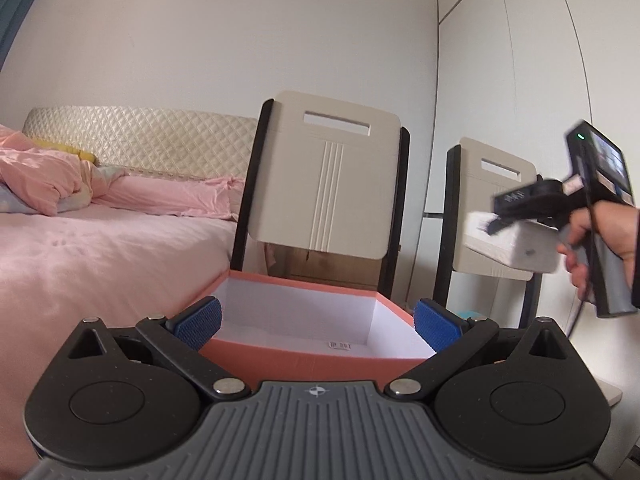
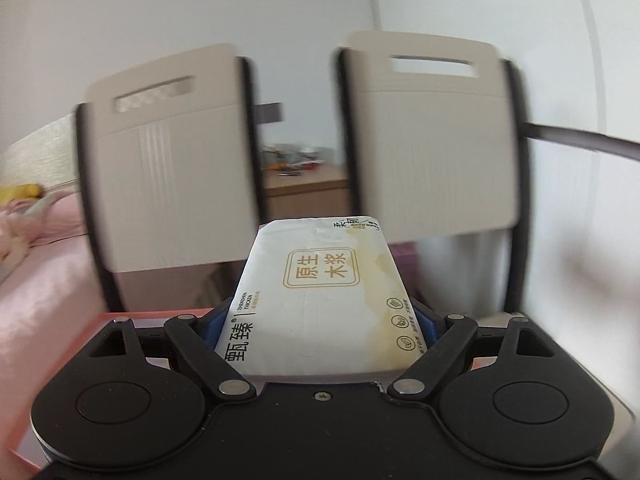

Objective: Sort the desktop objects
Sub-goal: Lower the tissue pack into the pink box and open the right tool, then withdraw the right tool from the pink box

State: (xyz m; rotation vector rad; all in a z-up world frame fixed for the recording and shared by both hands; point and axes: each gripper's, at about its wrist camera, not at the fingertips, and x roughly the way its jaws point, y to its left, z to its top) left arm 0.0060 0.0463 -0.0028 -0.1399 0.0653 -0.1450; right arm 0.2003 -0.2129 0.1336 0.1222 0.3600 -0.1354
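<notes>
Between the right tool's [image 2: 320,322] pads, a soft rectangular tissue pack [image 2: 320,292].

The left gripper [image 1: 316,326] has black linkage arms with silver pivot pins, round black housings and blue ribbed pads [image 1: 199,322]. Its ribbed grey body bears a small crosshair mark. The right gripper [image 2: 320,320] is black likewise, with a small screw at the centre of its body. From the left, it shows a grey handle, a lit screen, a green light, a black cable, and a dark sleeve [image 1: 637,256] at the hand [image 1: 596,236].
</notes>
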